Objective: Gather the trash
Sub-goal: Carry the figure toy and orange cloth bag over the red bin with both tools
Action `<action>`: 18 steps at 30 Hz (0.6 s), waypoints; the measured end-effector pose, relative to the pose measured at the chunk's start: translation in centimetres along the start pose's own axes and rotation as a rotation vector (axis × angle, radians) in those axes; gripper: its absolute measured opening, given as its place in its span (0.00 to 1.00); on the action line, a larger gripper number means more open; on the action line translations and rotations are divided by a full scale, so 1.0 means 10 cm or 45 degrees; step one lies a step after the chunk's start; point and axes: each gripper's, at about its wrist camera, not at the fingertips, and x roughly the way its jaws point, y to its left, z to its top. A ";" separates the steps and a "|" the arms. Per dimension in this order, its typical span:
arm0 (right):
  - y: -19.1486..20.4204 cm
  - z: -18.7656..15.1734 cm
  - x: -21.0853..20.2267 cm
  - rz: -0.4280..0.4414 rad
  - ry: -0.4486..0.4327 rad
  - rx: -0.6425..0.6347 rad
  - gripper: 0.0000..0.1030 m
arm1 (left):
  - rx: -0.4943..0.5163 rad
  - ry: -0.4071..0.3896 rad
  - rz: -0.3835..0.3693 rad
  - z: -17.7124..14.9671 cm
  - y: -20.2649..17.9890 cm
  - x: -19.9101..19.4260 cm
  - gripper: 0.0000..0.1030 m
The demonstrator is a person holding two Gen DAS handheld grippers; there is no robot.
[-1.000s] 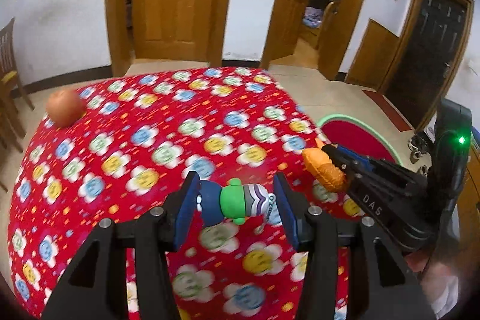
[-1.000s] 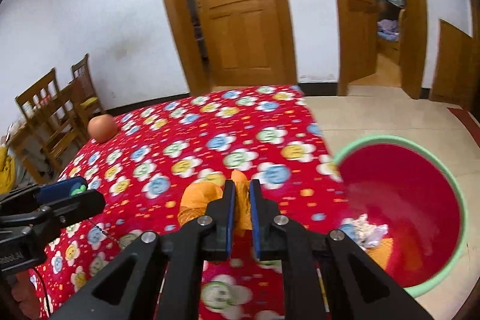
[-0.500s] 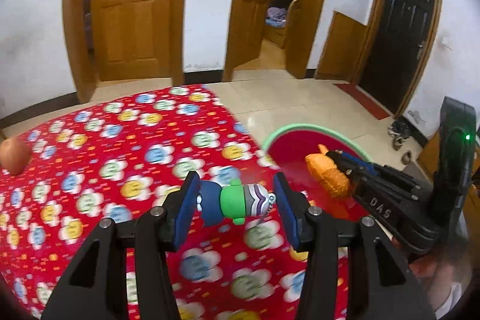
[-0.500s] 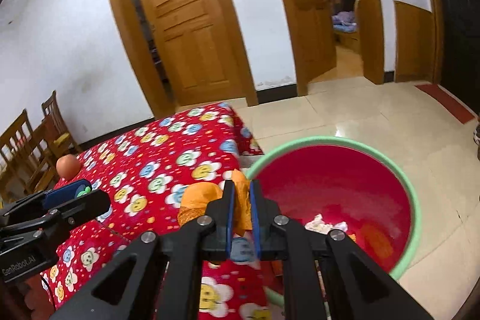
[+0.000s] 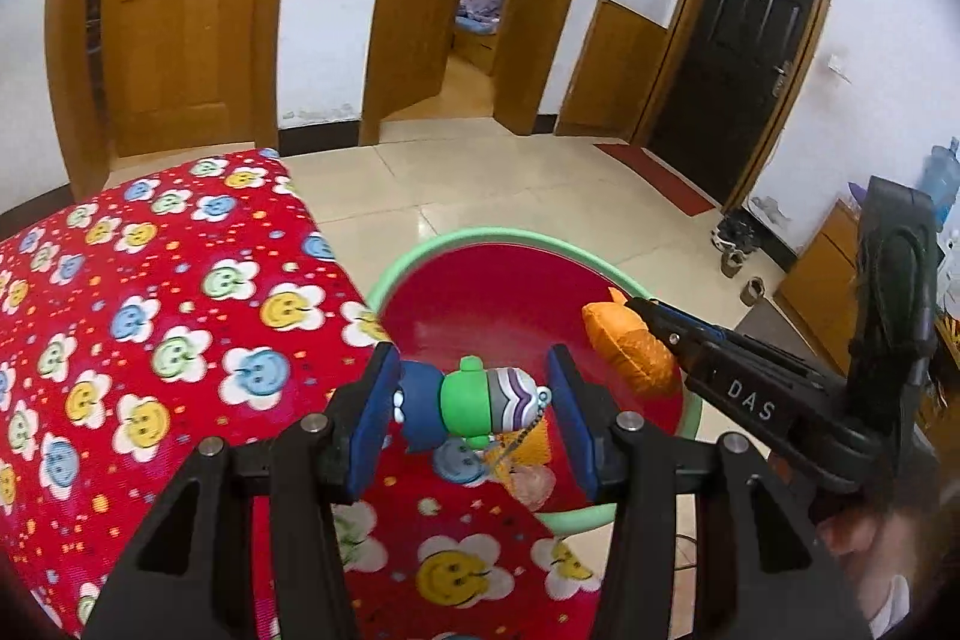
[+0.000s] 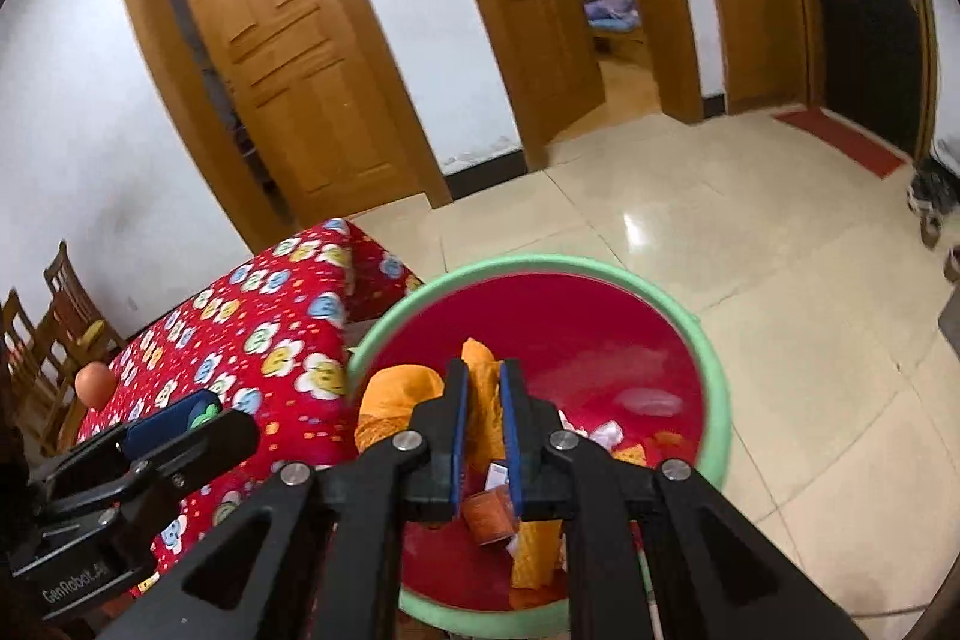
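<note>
Crosswise between the blue pads of the left tongs (image 5: 474, 409) sits a small rubbery figure with a dark blue head, green middle and grey striped end (image 5: 465, 403), clamped at both ends above the near rim of the round red basin with a pale green rim (image 5: 420, 262). Its chain dangles, partly lost against the litter below. Over the basin's bowl, the right tongs (image 6: 480, 403) are pressed together on a crumpled orange mesh bag (image 6: 390, 394). Paper scraps lie inside, blurred. Beside the basin stands the tabletop under a red flower-print cloth (image 5: 150, 280).
</note>
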 end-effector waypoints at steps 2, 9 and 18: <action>-0.09 0.00 0.01 -0.011 0.005 0.015 0.12 | 0.007 0.006 -0.020 0.01 -0.04 0.06 0.50; -0.26 -0.04 0.04 -0.039 0.020 0.019 0.14 | -0.036 -0.060 -0.068 0.05 -0.06 0.10 0.87; -0.26 -0.05 0.04 -0.047 0.006 -0.009 0.16 | 0.017 -0.093 -0.032 0.09 -0.07 0.02 0.93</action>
